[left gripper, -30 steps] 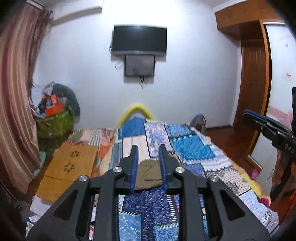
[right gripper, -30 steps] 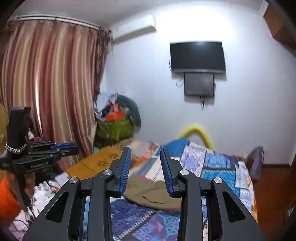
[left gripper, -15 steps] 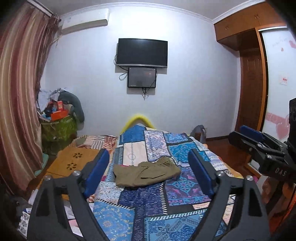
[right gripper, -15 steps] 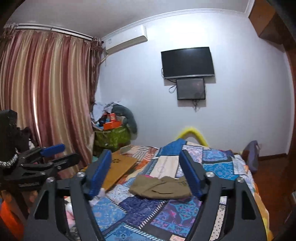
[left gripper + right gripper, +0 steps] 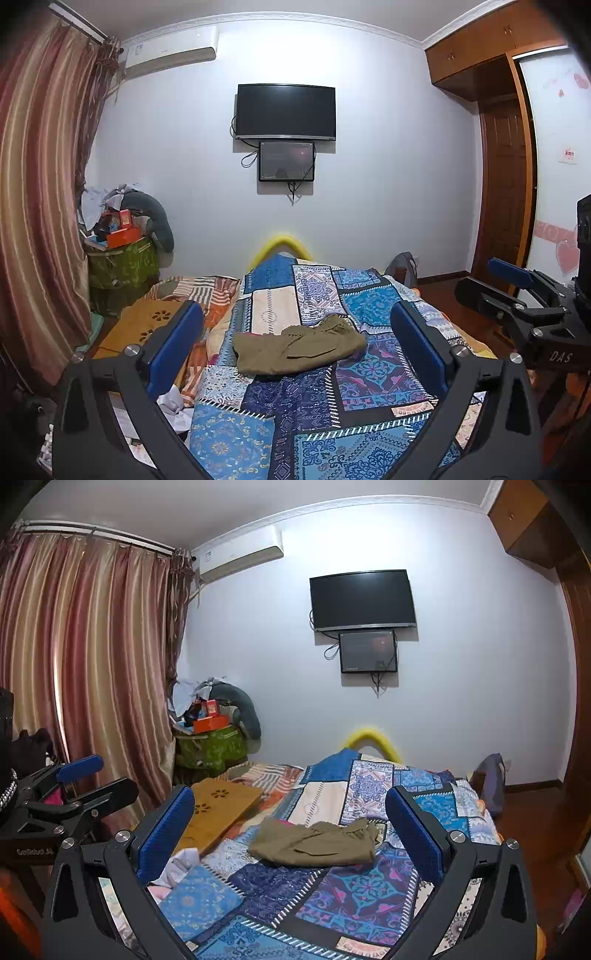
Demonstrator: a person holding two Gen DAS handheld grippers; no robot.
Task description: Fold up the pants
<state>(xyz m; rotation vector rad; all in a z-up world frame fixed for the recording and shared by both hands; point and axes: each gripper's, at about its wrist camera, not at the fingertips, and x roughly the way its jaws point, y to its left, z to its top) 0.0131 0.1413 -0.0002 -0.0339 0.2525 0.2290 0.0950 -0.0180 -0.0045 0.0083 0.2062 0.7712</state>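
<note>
Both my claws, left claw (image 5: 295,347) and right claw (image 5: 290,829), hang released and empty above the bed (image 5: 373,373) (pants (image 5: 299,347) lie bunched, reachable between them).

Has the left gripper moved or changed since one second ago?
Yes. The left gripper opened wide and drew back and up: the pants now lie farther ahead, and the TV sits lower.

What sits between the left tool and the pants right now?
Only bare patchwork quilt. In the left wrist view, the open left tool hangs short of the olive pants, with nothing else on that stretch of the bed.
</note>
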